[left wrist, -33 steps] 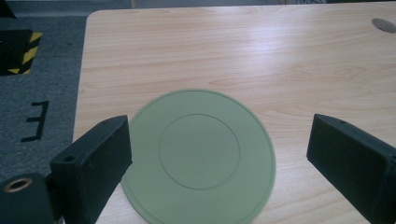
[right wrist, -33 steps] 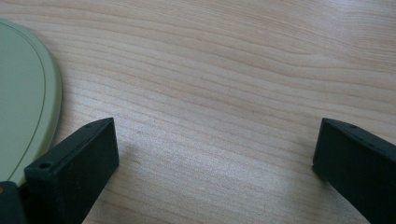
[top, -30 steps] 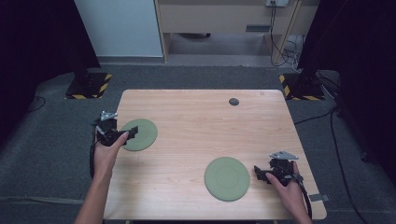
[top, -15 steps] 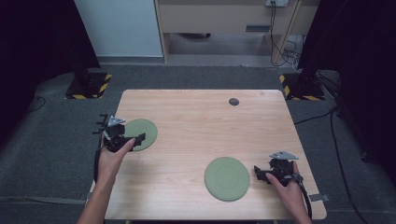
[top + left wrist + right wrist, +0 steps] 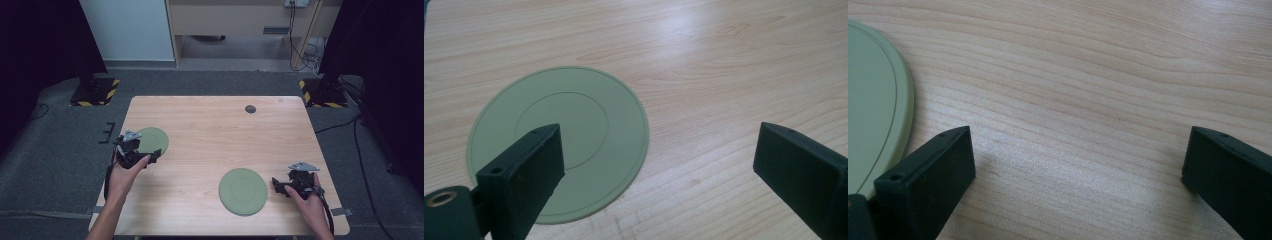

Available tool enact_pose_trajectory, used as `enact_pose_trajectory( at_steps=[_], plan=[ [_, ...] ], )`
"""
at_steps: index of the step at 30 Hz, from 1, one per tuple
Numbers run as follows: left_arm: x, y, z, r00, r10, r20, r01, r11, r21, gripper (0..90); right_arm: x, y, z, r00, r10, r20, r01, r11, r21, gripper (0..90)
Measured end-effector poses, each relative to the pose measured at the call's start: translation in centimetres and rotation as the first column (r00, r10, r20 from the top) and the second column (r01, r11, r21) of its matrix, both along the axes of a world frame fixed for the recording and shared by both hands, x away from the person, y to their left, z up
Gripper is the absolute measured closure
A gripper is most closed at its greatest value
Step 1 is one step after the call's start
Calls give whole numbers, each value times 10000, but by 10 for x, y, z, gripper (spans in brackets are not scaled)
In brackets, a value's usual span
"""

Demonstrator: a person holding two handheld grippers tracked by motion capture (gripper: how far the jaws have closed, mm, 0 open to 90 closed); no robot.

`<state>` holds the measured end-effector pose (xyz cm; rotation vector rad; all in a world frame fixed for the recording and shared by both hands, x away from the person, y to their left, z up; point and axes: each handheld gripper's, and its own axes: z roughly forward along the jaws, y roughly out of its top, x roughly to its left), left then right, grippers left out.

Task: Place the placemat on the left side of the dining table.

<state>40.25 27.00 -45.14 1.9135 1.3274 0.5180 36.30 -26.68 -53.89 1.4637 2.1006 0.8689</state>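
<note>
Two green plates lie flat on the desk (image 5: 215,125), well apart: the left plate (image 5: 151,140) under the gaping left claw (image 5: 150,156), the right plate (image 5: 243,191) beside the gaping right claw (image 5: 277,186). Neither is gripped yet; I judge the lifting not begun.

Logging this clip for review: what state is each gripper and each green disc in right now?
left gripper: open, empty, at the near edge of its disc
right gripper: open, empty, beside its disc
left green disc: flat on the table
right green disc: flat on the table, not held
</note>
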Motion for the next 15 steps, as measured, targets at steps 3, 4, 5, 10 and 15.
enact_pose_trajectory(
  at_steps=[3,4,5,10,15],
  plan=[
    [-2,-3,0,9999,-134,22,134,9999,17,55,0,0,0,10000,5,8,-5,10000,-8,9],
    [-2,-4,-1,9999,-158,11,158,9999,25,55,0,0,0,10000,4,9,-4,10000,-8,8],
    [-2,-5,-1,9999,-170,18,170,9999,18,54,0,0,0,10000,3,10,-3,10000,-9,8],
    [-6,-18,3,9987,-444,242,443,9990,43,63,0,0,0,10000,6,9,-6,10000,-10,9],
    [-6,-31,5,9966,-772,277,771,9970,67,61,0,0,0,10000,-7,5,7,10000,-6,8]
  ],
)
